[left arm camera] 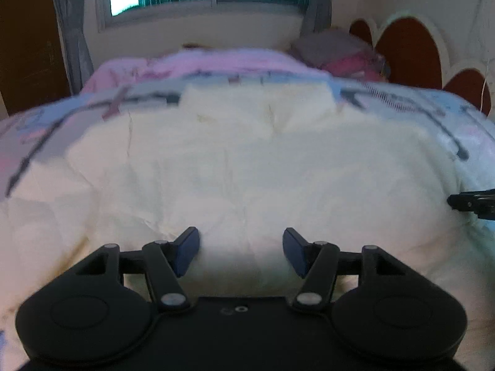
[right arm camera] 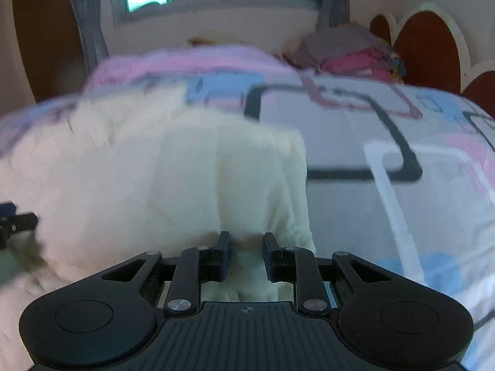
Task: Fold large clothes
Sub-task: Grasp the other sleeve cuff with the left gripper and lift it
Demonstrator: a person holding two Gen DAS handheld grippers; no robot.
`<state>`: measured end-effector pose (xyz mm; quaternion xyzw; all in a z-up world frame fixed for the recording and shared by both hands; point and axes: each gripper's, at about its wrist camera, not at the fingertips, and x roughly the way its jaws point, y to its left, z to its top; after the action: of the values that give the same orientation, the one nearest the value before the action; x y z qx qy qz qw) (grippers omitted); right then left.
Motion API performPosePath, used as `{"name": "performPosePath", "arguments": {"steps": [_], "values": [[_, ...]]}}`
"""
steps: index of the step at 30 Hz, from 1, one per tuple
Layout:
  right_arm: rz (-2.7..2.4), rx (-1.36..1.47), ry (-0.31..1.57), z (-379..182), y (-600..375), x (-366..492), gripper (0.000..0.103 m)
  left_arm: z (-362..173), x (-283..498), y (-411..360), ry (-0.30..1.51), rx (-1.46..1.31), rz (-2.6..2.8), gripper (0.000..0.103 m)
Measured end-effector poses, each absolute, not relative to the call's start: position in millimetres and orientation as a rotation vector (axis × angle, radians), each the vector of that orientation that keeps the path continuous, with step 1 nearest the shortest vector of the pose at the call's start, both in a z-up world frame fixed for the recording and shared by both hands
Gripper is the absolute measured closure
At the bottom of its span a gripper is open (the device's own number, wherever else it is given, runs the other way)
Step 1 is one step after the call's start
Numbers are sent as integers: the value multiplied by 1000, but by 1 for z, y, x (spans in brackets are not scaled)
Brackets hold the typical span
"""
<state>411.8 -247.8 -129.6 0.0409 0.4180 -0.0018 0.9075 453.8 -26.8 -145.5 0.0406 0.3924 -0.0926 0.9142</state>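
You are working over a cream garment [left arm camera: 235, 160] that is lying spread across the patterned bedspread [right arm camera: 386, 130], its far end at twelve o'clock already looking doubled into a neat band, so I judge the folding partly done with the near half and the sides still waiting. Your left gripper [left arm camera: 241, 252] is hovering over the near hem with its fingers wide and holding nothing, while your right gripper [right arm camera: 246, 255] is sitting at the garment's three o'clock edge with its fingers narrowed around a bunch of cream cloth, though whether they are truly pinching it I cannot tell.
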Motion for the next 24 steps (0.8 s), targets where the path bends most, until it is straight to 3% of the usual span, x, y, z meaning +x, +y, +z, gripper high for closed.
{"name": "performPosePath", "arguments": {"steps": [5,7,8,9,10,11,14,16,18,24], "values": [[-14,122,837,-114,-250,401,82,-143,453,-28,798,91,-163,41],[-18,136,816,-103,-252,388,81,-134,441,-24,777,84,-159,31],[-14,138,817,-99,-252,381,77,-129,433,-18,759,84,-149,29],[-9,142,817,-95,-252,373,52,-125,424,-12,746,79,-138,25],[-11,145,797,-90,-253,364,41,-122,417,-2,741,71,-122,25],[-12,145,778,-86,-253,355,37,-119,409,12,737,58,-94,25],[-25,149,756,-81,-251,338,38,-114,384,62,732,7,9,29],[-43,169,747,-82,-251,331,38,-112,368,100,731,-35,91,38],[-68,178,751,-86,-253,330,52,-114,351,146,738,-97,188,43],[-137,192,780,-94,-253,335,56,-123,300,264,744,-329,461,46]]}}
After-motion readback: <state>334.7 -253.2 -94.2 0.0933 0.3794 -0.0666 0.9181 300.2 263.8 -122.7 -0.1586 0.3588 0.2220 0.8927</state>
